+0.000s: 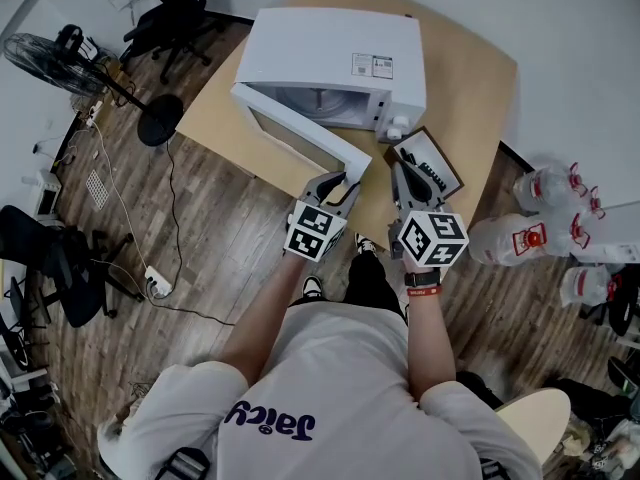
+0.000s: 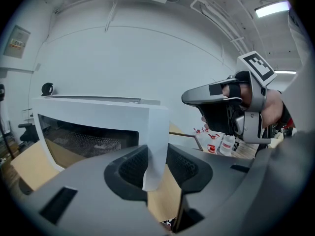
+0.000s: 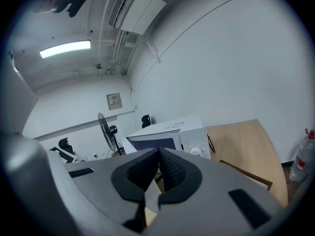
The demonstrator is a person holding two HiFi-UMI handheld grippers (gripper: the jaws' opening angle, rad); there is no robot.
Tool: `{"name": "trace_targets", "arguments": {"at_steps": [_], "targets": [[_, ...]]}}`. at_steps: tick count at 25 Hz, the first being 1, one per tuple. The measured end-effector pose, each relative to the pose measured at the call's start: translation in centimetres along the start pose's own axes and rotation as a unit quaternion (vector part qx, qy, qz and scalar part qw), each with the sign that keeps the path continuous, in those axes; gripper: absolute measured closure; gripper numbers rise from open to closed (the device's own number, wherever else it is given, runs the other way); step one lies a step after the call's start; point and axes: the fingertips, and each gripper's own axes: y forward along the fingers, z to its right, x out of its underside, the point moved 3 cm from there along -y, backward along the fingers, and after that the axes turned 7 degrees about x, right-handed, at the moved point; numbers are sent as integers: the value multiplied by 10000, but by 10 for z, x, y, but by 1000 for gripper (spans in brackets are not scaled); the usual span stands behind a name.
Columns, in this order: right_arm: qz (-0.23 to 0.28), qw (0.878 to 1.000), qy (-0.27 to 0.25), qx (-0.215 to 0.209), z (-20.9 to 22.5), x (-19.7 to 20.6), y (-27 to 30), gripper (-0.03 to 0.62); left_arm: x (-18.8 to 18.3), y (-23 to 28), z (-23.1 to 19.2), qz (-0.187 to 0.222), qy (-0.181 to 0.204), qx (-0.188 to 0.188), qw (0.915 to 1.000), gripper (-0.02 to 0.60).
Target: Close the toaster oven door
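Note:
A white toaster oven stands on a wooden table, its door swung open toward the table's front edge. My left gripper is shut on the free edge of that door. In the left gripper view the door's white edge runs between the two pads of the left gripper. My right gripper hovers just to the right, over the table's front, its jaws shut and holding nothing. Seen along the right gripper, the oven lies ahead.
A dark framed tray lies on the table right of the oven. Several large water bottles stand on the floor at the right. A floor fan, office chairs and cables occupy the left floor.

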Motion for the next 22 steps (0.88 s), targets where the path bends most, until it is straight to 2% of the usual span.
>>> {"name": "trace_targets", "arguments": {"at_steps": [9, 22], "targets": [[89, 9999, 73, 111, 10, -16, 7, 579, -8, 15, -4, -107, -41, 54, 9999, 445], [82, 9999, 2, 79, 20, -28, 27, 579, -22, 41, -15, -47, -76, 10, 10000, 451]]}}
